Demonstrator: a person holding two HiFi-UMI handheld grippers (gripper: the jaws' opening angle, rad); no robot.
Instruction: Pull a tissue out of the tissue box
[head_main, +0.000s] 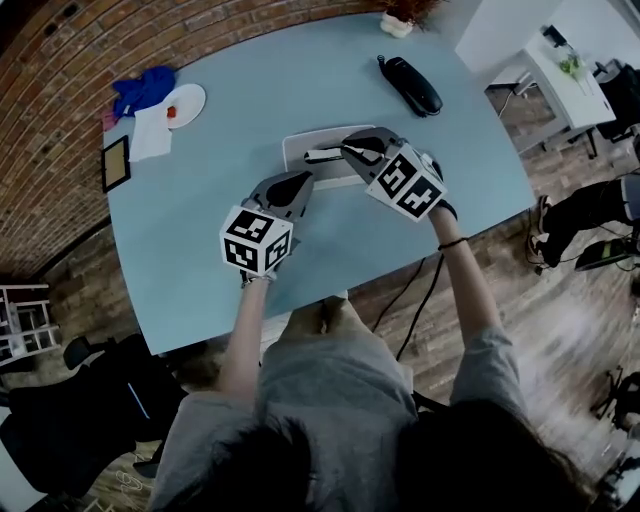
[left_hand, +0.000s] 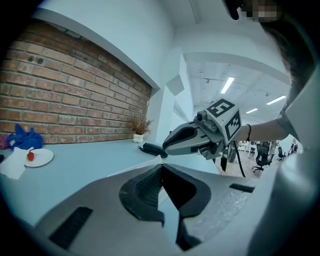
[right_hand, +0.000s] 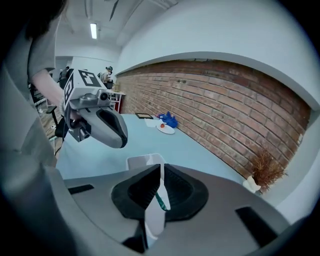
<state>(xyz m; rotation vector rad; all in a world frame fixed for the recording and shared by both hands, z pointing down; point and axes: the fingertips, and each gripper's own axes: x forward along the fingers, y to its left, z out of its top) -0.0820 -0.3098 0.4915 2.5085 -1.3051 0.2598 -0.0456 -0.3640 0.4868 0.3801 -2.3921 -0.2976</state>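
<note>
on the blue table (head_main: 260, 90) beside brickwork (head_main: 60, 110) sits a tissue box (head_main: 300, 146)

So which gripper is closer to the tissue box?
Right. The right gripper hangs over the tissue box, shut on a tissue; the left gripper is beside its near edge.

Tissue (right_hand: 153, 215) is white, table (head_main: 280, 80) pale blue, wall (right_hand: 210, 100) red brick

Tissue box (head_main: 300, 141): flat, pale grey-white, rectangular. Lies flat near the middle of the blue bench (head_main: 250, 100), long side running left to right.

Tissue (right_hand: 155, 210): thin white sheet with a small green mark on one edge. Stands upright, pinched between the closed jaws of the right tool (right_hand: 161, 170), just above the box top. Lower end hidden.
</note>
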